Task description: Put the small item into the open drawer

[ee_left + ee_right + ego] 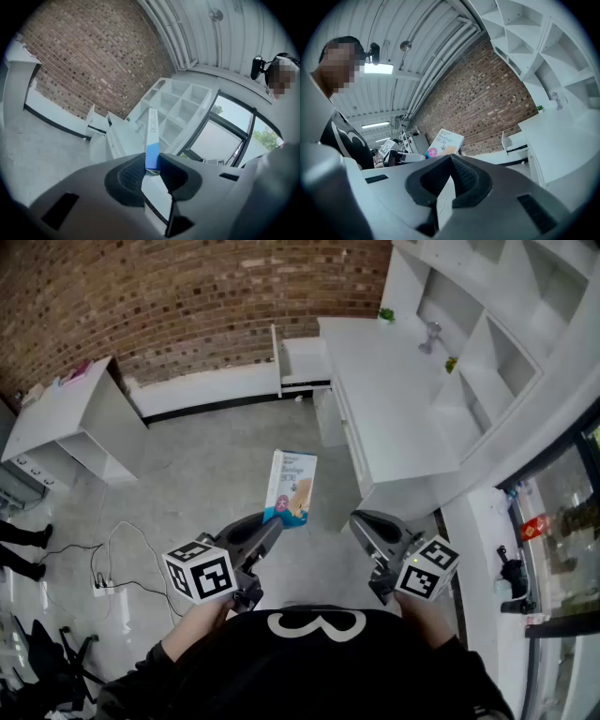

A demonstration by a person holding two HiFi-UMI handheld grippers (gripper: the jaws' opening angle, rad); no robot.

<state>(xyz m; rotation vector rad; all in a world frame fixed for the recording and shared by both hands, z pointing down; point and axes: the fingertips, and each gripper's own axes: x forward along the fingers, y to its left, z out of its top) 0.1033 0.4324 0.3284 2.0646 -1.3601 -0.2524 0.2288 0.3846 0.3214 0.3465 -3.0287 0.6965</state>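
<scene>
Gripping one box [292, 488] in left tongs [273, 528], right tongs [360, 522] closed, one open drawer [302, 360]

Black shirt [309, 673], perhaps a white 3 [315, 623]

Red brick wall [187, 296] at back, white side table [56, 413] left, power strip with cables [101, 585] on grey floor [216, 474], black chair base [47, 652] bottom left, long white counter [394, 409] right with small green plant [385, 314], white cubby shelving [497, 324] behind it.
</scene>
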